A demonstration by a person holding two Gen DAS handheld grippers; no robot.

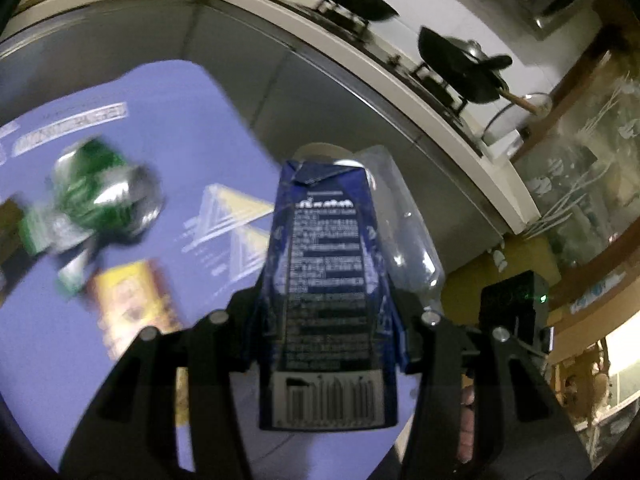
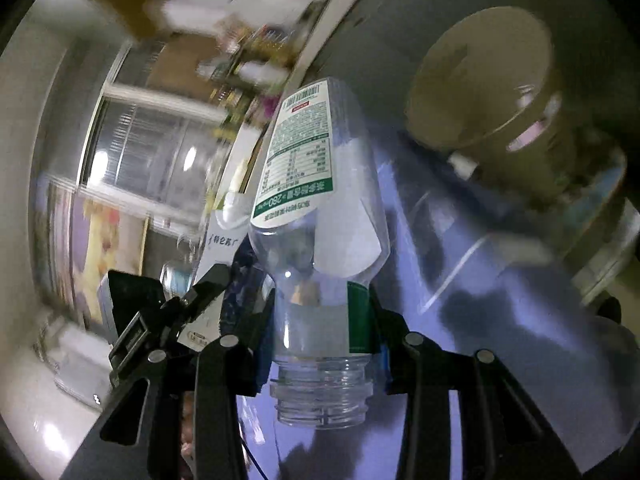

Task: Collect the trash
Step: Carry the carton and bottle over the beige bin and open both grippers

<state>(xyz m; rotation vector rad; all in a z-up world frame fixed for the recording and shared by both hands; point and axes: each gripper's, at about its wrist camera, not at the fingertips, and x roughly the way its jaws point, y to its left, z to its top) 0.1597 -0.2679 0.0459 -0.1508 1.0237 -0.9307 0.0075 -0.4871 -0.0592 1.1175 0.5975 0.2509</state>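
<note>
Blue cardboard fills my left wrist view: the carton (image 1: 328, 280) sits clamped between the fingers of my left gripper (image 1: 326, 316), its barcode end toward the camera and its folded top pointing away. Both jaws press against its sides, closed only as far as the carton's width allows. Just beside it to the right I see the clear bottle (image 1: 400, 232), carried above the purple mat (image 1: 168, 120).

On the mat, to the left, a crushed green can (image 1: 106, 196) lies among scraps, and near it a yellow wrapper (image 1: 132, 308); both are blurred. Behind the mat runs a counter (image 1: 400, 80) with two dark woks (image 1: 460, 68) on a stove.

My right gripper (image 2: 322, 320) has the bottle (image 2: 320, 208) by its neck, the jaws closed on it just above the open threaded mouth, which faces the camera. The label with green print points away. To the left, close to the bottle, I can make out the other gripper and a white edge of the carton (image 2: 218, 240). A tan lidded cup (image 2: 500, 92) stands further off on the mat (image 2: 500, 280), at upper right.
</note>
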